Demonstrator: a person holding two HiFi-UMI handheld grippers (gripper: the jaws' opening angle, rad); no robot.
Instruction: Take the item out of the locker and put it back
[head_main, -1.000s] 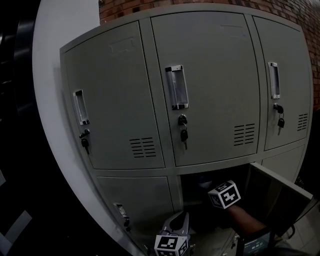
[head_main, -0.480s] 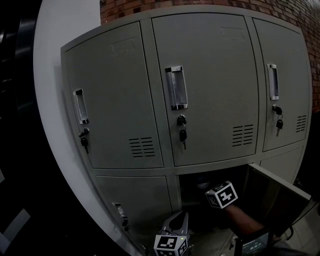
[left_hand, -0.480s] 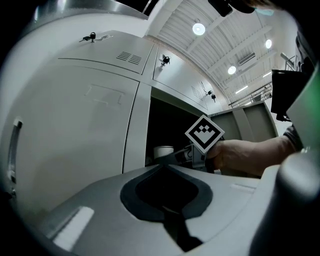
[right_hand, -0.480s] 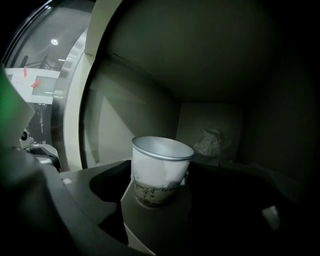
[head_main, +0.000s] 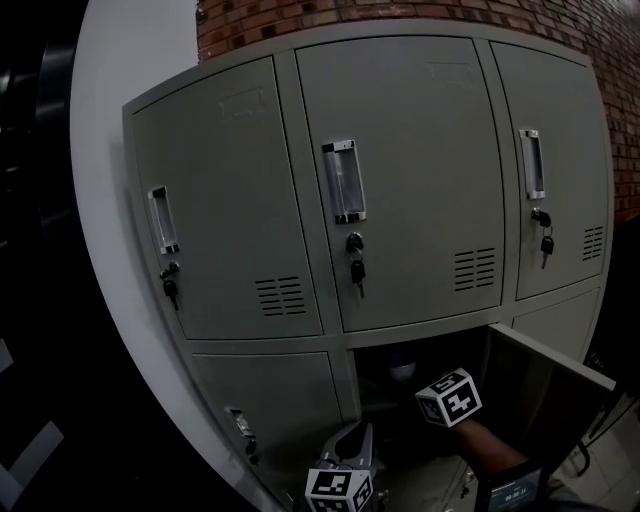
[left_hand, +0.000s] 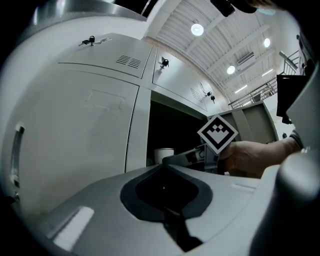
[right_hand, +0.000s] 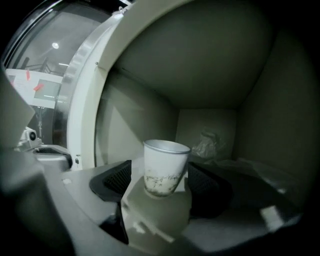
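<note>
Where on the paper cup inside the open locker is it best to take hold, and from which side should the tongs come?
Grip the paper cup on its side wall, about mid-height, coming level through the open front of the locker. It stands upright and widens toward the rim, so the right tongs, open on either side, probably hold best there.

The locker bank (head_main: 400, 180) fills the head view, three doors across the top row, and below the middle one the open compartment (head_main: 385, 352) sits at lower centre with its door (head_main: 545, 385) swung out to the lower right. Inside, the cup (right_hand: 165, 167) stands upright on the compartment floor toward the front, between the spread jaws of the right gripper (right_hand: 162, 184) reaching in from the right, with a crumpled bag (right_hand: 207, 142) behind it in the back corner. The left gripper (head_main: 350, 445) is outside at bottom centre, in front of the lower-left door (head_main: 270, 400).
</note>
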